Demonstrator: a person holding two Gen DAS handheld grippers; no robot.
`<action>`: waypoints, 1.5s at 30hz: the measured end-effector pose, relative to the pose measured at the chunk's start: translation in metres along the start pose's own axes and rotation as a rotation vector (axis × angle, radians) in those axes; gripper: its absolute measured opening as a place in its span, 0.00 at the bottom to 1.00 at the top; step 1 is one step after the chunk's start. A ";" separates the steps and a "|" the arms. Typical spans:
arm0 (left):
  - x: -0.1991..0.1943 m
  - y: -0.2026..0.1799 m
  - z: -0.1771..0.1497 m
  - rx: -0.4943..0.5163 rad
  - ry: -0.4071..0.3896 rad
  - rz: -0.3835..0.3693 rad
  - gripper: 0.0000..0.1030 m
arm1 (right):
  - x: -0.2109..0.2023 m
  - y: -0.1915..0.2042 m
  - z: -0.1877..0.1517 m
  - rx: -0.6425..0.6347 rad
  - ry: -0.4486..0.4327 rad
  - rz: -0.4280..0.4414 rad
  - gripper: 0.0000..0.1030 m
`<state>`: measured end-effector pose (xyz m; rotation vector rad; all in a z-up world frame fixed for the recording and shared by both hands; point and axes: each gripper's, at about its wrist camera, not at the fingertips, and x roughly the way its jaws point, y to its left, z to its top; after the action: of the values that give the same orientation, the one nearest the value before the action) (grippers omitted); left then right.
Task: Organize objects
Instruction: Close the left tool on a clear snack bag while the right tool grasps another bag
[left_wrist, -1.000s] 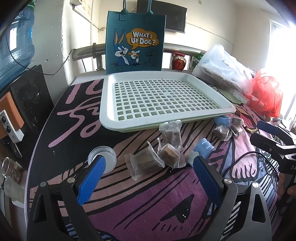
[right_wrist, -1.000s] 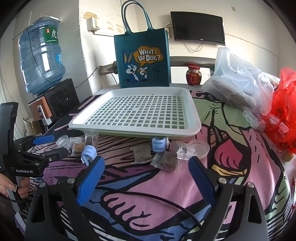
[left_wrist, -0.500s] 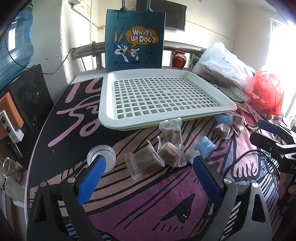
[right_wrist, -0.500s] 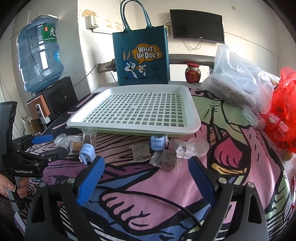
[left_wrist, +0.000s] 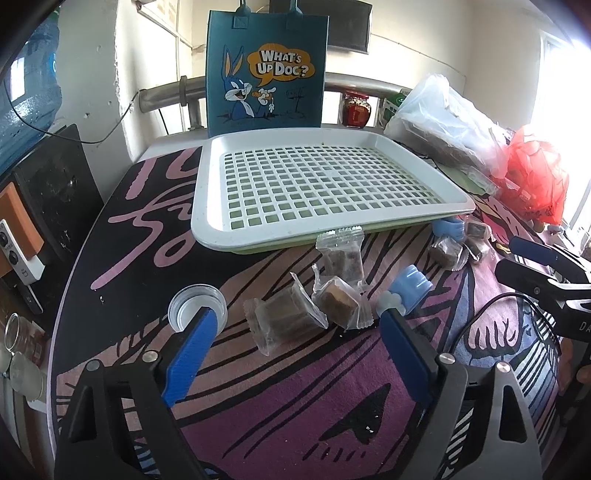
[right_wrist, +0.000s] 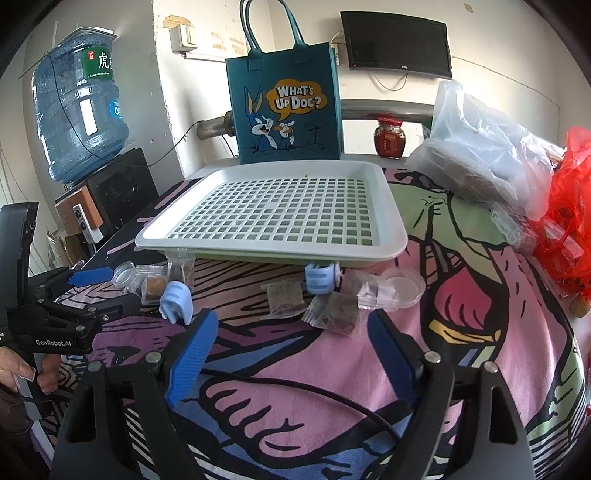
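Observation:
A white perforated tray (left_wrist: 207, 221) (right_wrist: 395, 236) lies on the cartoon-print tablecloth, with nothing in it. In front of it lie wrapped brown snack cubes (left_wrist: 336, 299) (right_wrist: 332, 308), a clear lid (left_wrist: 195, 306), a clear dish (right_wrist: 402, 286) and two blue ribbed caps (left_wrist: 410, 286) (right_wrist: 319, 278). My left gripper (left_wrist: 299, 325) is open and empty, just short of the snack cubes. My right gripper (right_wrist: 290, 325) is open and empty, just short of the snacks on its side.
A blue "What's Up Doc?" tote bag (left_wrist: 266, 70) stands behind the tray. Clear and red plastic bags (right_wrist: 480, 155) crowd the right side. A red jar (right_wrist: 388, 138) stands at the back. A water jug (right_wrist: 77, 110) and a speaker stand left of the table. A black cable (right_wrist: 295, 387) runs under the right gripper.
Both grippers have moved slightly forward toward the snacks. Nothing on the table has moved.

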<state>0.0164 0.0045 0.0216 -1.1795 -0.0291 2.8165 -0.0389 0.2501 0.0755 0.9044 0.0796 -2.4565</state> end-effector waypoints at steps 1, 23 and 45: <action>0.001 0.000 0.000 0.001 0.005 0.000 0.86 | 0.001 0.000 0.000 0.002 0.006 0.001 0.79; 0.009 0.015 0.003 -0.071 0.027 -0.046 0.65 | 0.020 -0.017 0.003 0.069 0.101 -0.004 0.65; 0.018 0.020 0.006 -0.115 0.051 -0.089 0.46 | 0.014 -0.022 0.001 0.052 0.118 -0.021 0.58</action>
<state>-0.0020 -0.0137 0.0116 -1.2404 -0.2375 2.7385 -0.0592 0.2623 0.0648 1.0759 0.0674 -2.4333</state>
